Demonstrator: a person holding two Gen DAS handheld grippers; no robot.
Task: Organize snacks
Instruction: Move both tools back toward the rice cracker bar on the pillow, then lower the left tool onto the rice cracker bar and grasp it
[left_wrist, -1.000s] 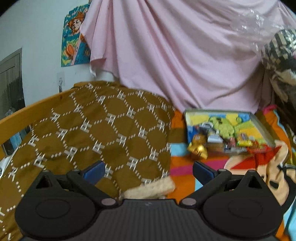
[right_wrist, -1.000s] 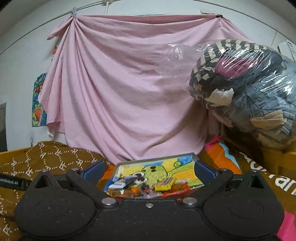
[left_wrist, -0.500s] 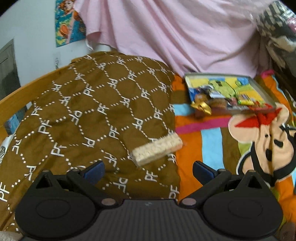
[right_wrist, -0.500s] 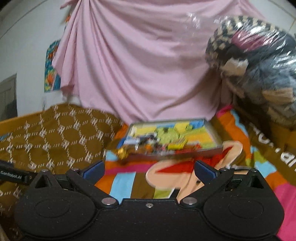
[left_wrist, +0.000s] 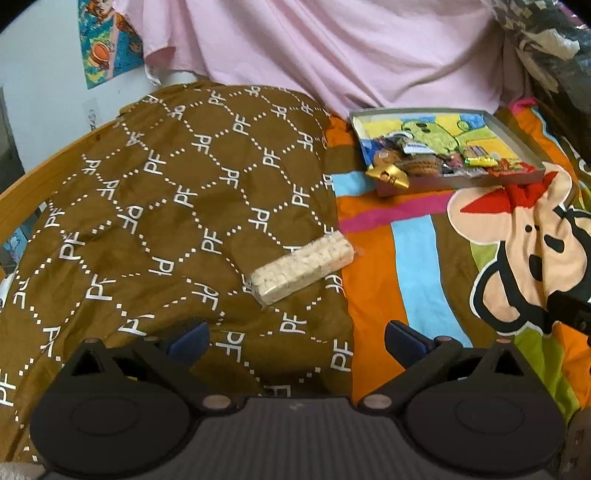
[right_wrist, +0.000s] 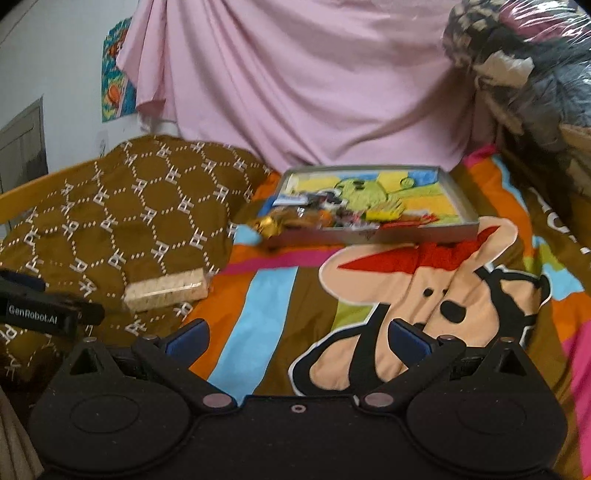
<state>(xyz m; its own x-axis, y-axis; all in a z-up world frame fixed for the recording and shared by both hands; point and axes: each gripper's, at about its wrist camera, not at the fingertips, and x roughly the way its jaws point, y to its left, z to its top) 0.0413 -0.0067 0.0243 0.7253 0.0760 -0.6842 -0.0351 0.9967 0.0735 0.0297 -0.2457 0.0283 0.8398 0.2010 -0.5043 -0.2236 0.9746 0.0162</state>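
At upper right, a shallow grey tray (left_wrist: 515, 134) holds mixed wrapped snacks (left_wrist: 424, 162), a gold one (left_wrist: 389, 176) overhanging its near-left corner. The pale wafer-like snack bar (left_wrist: 302, 266), clear-wrapped, lies on the brown pillow (left_wrist: 155, 206) mid-frame, ahead of the left gripper (left_wrist: 295, 338), fingers spread, empty. The right gripper (right_wrist: 297, 338) likewise gapes, empty.

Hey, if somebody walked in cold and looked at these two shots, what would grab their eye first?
Probably the loud striped cartoon blanket covering the bed, and the shallow tray of mixed snacks sitting on it near the pink curtain. Next, the pale wrapped snack bar lying alone at the edge of the brown patterned pillow, apart from the tray. Both grippers, left and right, are open and empty.
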